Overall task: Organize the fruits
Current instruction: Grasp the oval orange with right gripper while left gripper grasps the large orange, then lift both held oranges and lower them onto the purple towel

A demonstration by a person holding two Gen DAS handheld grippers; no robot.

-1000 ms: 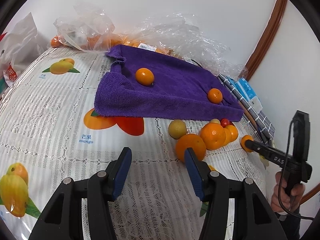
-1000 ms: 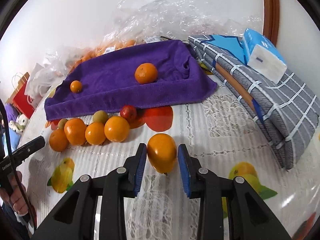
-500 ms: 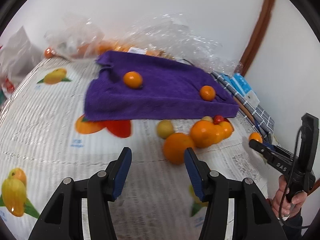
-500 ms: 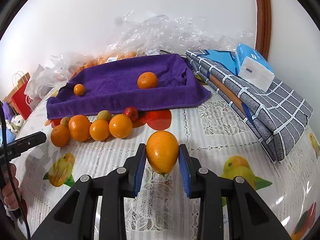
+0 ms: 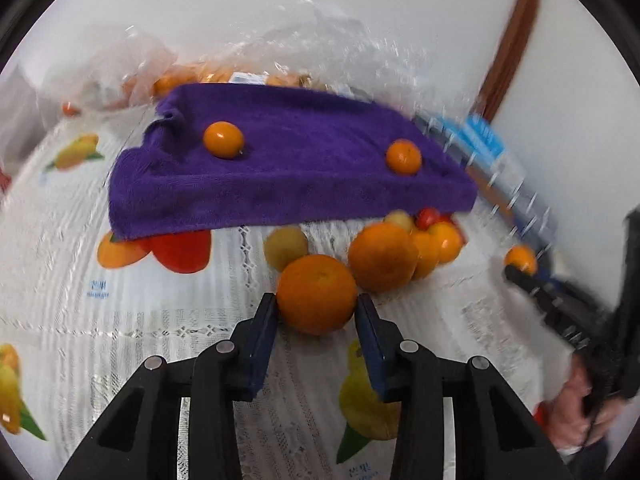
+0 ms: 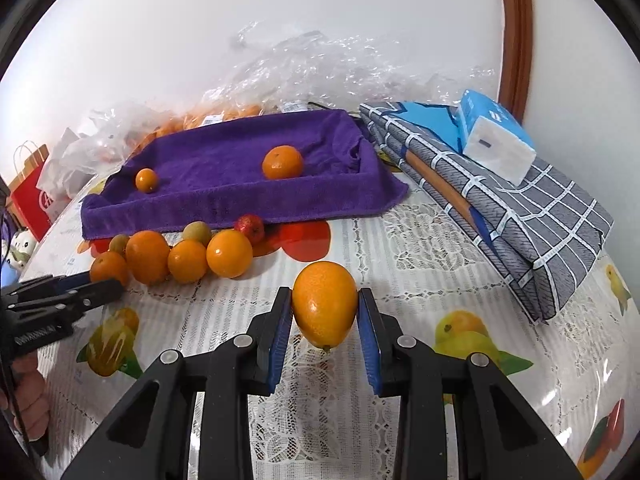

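Nearest, my right gripper (image 6: 324, 330) pinches an oval orange fruit (image 6: 324, 305) between its blue pads, held clear above the lace tablecloth (image 6: 420, 248). My left gripper (image 5: 316, 320) has its jaws closing around a round orange (image 5: 317, 293) that sits on the cloth; the pads stand at its two sides, and whether they already press on it I cannot tell.

Just behind that orange lies the row of loose fruit: a larger orange (image 5: 382, 257) touching it, a yellow-green fruit (image 5: 286, 247) to its left, two more oranges (image 5: 440, 242) to the right, and a small red fruit (image 5: 428, 216) at the towel's edge.

Beyond the row, a purple towel (image 6: 240, 196) is draped over a tray-like form. On it rest two small oranges, well apart: one toward the left (image 5: 223, 140), one toward the right (image 5: 403, 157).

To the right lies a folded grey checked cloth (image 6: 520, 208) bearing a pack of tissues (image 6: 494, 140). Farthest, against the wall, are crumpled clear plastic bags (image 6: 320, 68) with orange fruit inside.
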